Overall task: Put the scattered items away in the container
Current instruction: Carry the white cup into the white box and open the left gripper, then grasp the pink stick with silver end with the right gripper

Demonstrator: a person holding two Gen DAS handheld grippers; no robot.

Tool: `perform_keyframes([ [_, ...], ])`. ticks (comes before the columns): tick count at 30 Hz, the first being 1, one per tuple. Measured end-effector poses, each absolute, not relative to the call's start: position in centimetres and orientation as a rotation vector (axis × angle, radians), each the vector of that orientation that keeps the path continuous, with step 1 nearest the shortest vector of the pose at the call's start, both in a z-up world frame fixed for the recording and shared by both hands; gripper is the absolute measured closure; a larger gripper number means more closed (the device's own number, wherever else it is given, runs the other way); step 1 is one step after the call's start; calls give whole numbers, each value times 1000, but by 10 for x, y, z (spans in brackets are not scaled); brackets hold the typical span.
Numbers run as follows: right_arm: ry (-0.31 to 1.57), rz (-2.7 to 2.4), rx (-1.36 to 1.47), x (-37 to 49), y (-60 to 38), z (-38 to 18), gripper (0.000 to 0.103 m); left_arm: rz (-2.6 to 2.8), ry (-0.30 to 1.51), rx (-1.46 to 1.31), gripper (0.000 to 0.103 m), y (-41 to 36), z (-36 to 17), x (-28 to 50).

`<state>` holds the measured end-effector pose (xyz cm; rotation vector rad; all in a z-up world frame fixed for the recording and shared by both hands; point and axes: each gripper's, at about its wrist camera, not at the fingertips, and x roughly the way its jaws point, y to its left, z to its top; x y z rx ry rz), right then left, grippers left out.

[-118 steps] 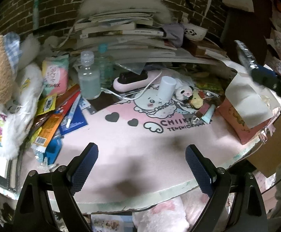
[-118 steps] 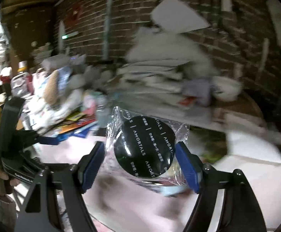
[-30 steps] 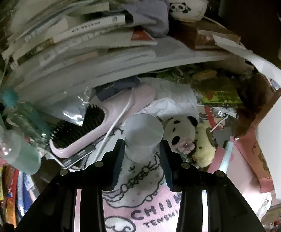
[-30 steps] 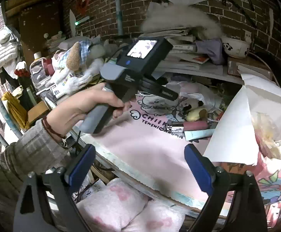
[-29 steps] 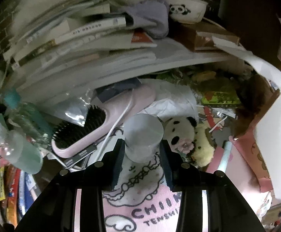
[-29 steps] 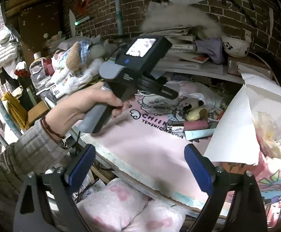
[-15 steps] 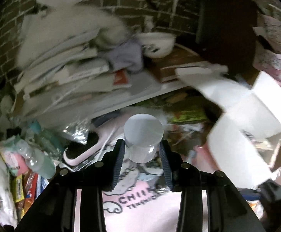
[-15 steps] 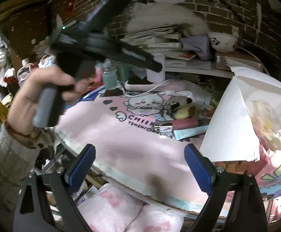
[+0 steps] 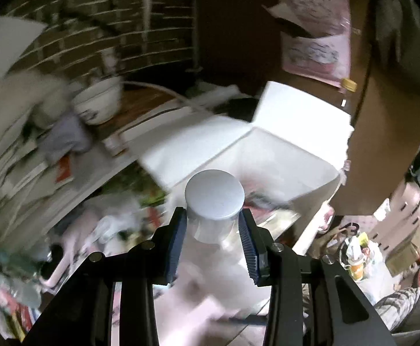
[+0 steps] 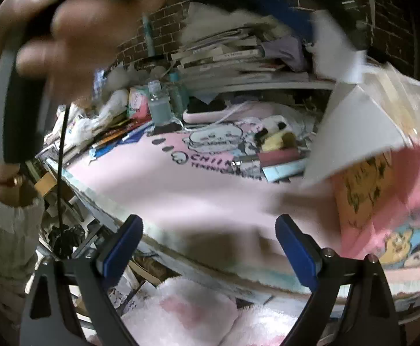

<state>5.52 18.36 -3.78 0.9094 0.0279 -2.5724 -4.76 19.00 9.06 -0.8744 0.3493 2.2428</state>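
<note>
Two blue-padded fingers [image 9: 177, 240] of the left gripper [image 9: 212, 239] pinch a pale grey, flat-topped frosted plastic cylinder jar [image 9: 214, 201] at its sides, holding it upright in the air. At one o'clock behind it, blurred, is the open white-flapped cardboard box [image 9: 270, 144]. The right gripper [image 10: 208, 245] hovers spread wide and empty over the pink printed desk mat [image 10: 181, 184], the box's pink cartoon wall at three o'clock.
</note>
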Motion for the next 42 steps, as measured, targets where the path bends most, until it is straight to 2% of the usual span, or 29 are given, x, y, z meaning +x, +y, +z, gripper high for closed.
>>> perform_keyframes([
  [7, -20, -2571, 937, 65, 200, -48, 11, 2144, 330, -998, 70, 236, 77, -63],
  [15, -48, -2573, 953, 66, 210, -53, 11, 2115, 439, -1067, 69, 258, 56, -62],
  [18, -58, -2571, 961, 65, 211, -56, 11, 2138, 441, -1047, 57, 253, 57, -61],
  [23, -58, -2573, 965, 62, 208, -60, 11, 2198, 424, -939, 28, 228, 75, -48],
  [25, -51, -2580, 963, 60, 204, -61, 11, 2233, 415, -883, 20, 211, 82, -40],
  [33, 66, -2692, 857, 62, 180, -63, 11, 2498, 347, -761, 13, 119, 96, -12],
  [34, 88, -2699, 843, 62, 176, -63, 12, 2534, 317, -758, 13, 103, 95, -8],
  [36, 130, -2716, 804, 63, 167, -61, 22, 2595, 269, -755, 13, 75, 92, -2],
  [38, 176, -2727, 777, 61, 156, -58, 37, 2667, 229, -760, 12, 47, 86, 4],
  [40, 209, -2743, 755, 58, 145, -56, 45, 2724, 207, -779, 12, 27, 78, 7],
  [42, 219, -2764, 754, 52, 138, -53, 46, 2774, 192, -804, 12, 9, 68, 10],
])
